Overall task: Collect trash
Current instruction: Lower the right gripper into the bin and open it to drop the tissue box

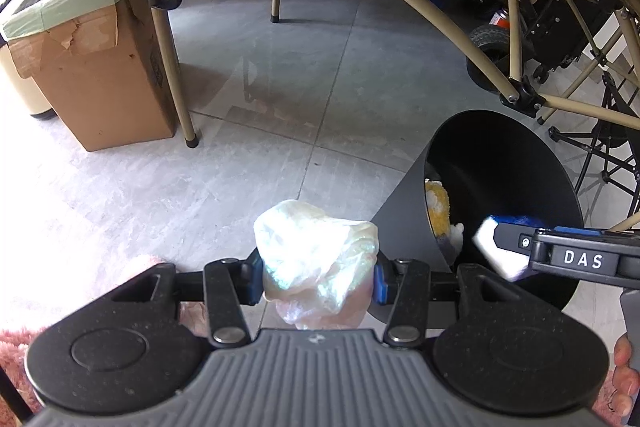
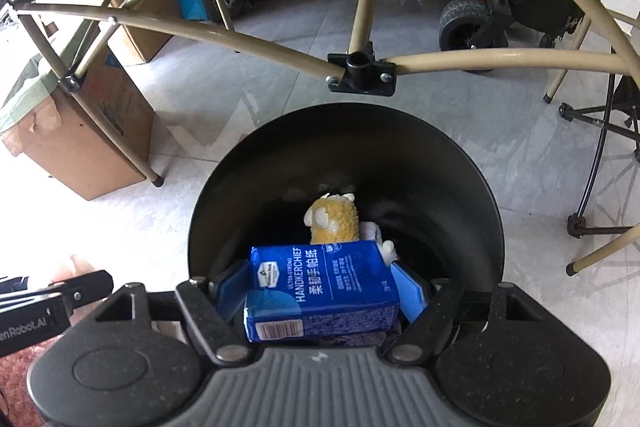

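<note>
The blue handkerchief tissue pack (image 2: 324, 291) sits clamped between the blue pads of the right gripper (image 2: 320, 291), poised right over the mouth of the black bin (image 2: 472, 187), which already holds a yellow plush toy (image 2: 334, 219). The left gripper (image 1: 318, 275) grips a crumpled iridescent plastic wrapper (image 1: 316, 263), hanging over the tiled floor (image 1: 280, 87) just beside the bin's left wall.

The step in hand looks like dropping the pack. To do it well, I would carry it a little further past the near rim before letting the fingers part, so it falls inside rather than catching the edge.

Room is tight overhead: a tan folding-table frame (image 2: 360, 67) crosses just beyond the bin's far rim. To the left the floor lies open up to a lined cardboard box (image 1: 92, 67), so the wrapper can swing in sideways afterwards.
</note>
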`<state>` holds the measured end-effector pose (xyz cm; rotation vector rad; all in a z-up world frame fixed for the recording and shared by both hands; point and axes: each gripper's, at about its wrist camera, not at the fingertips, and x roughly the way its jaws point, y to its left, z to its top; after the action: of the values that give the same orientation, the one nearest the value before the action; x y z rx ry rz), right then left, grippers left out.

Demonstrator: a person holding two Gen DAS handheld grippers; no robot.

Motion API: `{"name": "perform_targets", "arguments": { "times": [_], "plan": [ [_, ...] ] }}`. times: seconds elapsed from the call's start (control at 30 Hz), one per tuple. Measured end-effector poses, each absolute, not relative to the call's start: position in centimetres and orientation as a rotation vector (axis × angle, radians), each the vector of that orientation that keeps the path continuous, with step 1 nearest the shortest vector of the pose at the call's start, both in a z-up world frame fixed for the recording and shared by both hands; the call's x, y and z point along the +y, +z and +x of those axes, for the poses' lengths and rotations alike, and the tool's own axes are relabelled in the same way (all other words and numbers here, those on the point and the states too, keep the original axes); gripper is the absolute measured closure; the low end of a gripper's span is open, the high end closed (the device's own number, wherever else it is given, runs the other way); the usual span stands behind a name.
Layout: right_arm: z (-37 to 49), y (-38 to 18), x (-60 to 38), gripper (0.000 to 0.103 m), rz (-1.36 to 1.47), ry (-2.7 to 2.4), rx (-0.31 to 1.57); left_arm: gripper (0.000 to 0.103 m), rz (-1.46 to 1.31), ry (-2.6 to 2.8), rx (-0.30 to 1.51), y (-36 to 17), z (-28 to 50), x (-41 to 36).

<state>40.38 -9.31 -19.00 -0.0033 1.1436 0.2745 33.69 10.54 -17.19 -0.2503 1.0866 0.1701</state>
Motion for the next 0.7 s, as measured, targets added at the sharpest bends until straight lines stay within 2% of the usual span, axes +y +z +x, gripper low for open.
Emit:
{"name": "perform_targets", "arguments": {
  "times": [0.1,0.7],
  "plan": [
    [40.4,-18.9,-9.4,0.001,0.004,0.266,1.136,0.054,-0.25,0.17,1.084,-17.1,33.7,10.5],
    [39.7,-18.3,-10.2,0.0,-0.022,0.26,1.122,0.054,-0.224,0.136,1.051,-16.0,33.4,9.1]
  ]
}}
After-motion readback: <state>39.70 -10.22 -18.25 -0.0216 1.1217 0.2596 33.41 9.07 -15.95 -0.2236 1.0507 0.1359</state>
